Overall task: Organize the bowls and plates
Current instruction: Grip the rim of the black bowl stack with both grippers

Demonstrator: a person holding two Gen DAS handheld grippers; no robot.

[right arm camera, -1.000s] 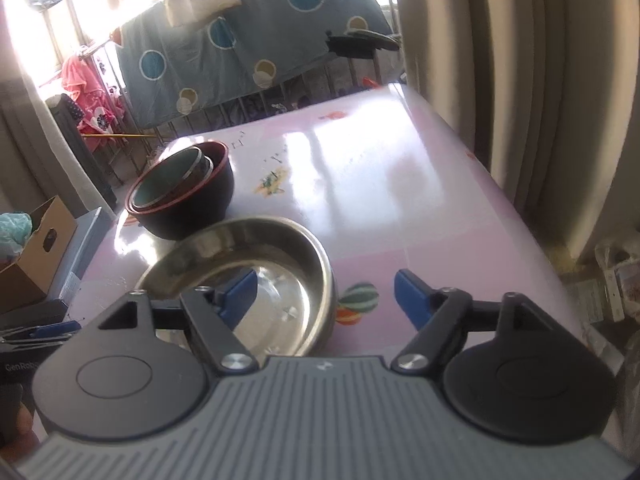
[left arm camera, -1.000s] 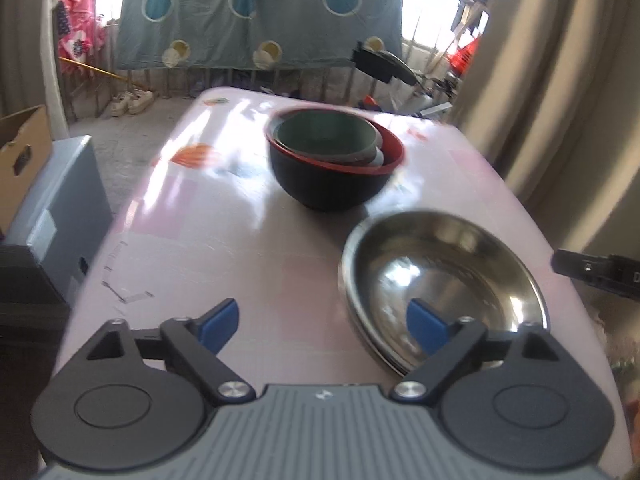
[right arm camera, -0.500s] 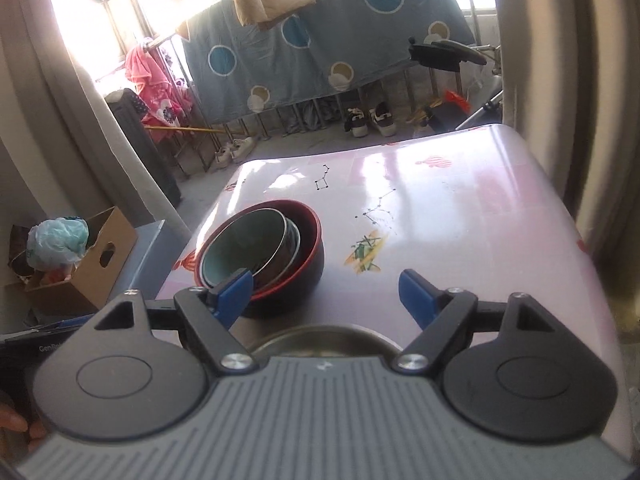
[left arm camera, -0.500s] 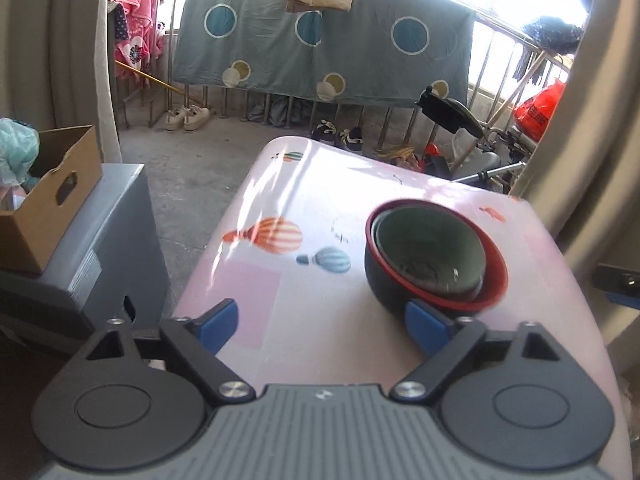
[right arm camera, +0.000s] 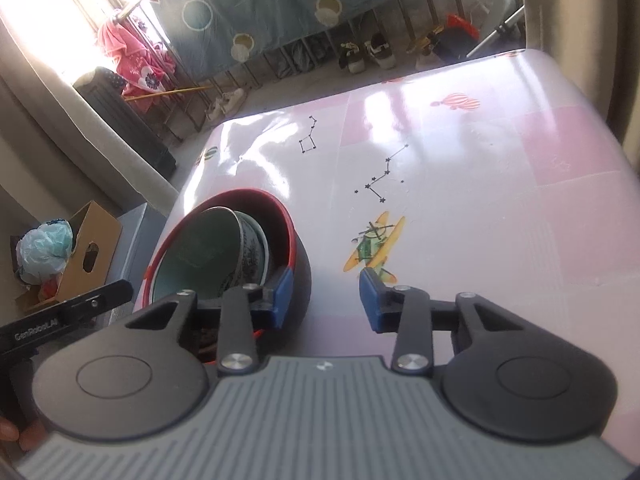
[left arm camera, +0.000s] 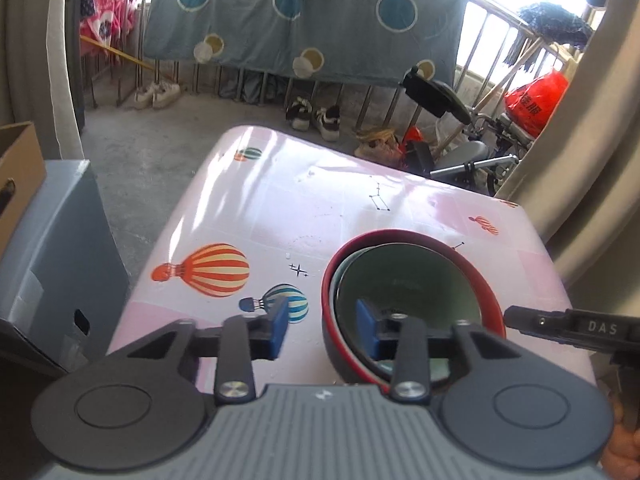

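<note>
At far left I see a cardboard box (left arm camera: 18, 176) on a grey cabinet (left arm camera: 56, 264). My left gripper (left arm camera: 322, 330) is partly open, straddling the near rim of the red-rimmed bowl (left arm camera: 486, 292), which holds a green bowl (left arm camera: 416, 284) on the pink balloon-print table (left arm camera: 280, 208). My right gripper (right arm camera: 326, 300) gapes beside that bowl's right wall, empty. Beyond hangs a blue dotted sheet (left arm camera: 304, 20) on the railing.
</note>
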